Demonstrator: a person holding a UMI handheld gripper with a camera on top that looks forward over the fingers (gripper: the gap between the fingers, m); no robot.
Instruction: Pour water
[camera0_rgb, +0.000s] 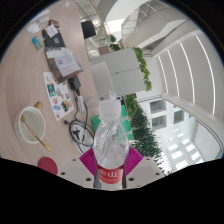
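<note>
A clear plastic water bottle (108, 145) with a red label stands between my fingers, its cap pointing away from me. Both pink pads (90, 160) press against its sides, so my gripper (108, 165) is shut on the bottle. The bottle is lifted high above the table and the whole scene looks tilted. A pale bowl (33, 123) with a utensil in it sits on the white table (85, 95), left of the bottle and well below it.
The table carries boxes and papers (65, 65), a cable (78, 128) and small items. A pink round object (46, 163) lies near the left finger. Green plants (143, 65) line a railing beyond, with a bright open atrium (185, 90) to the right.
</note>
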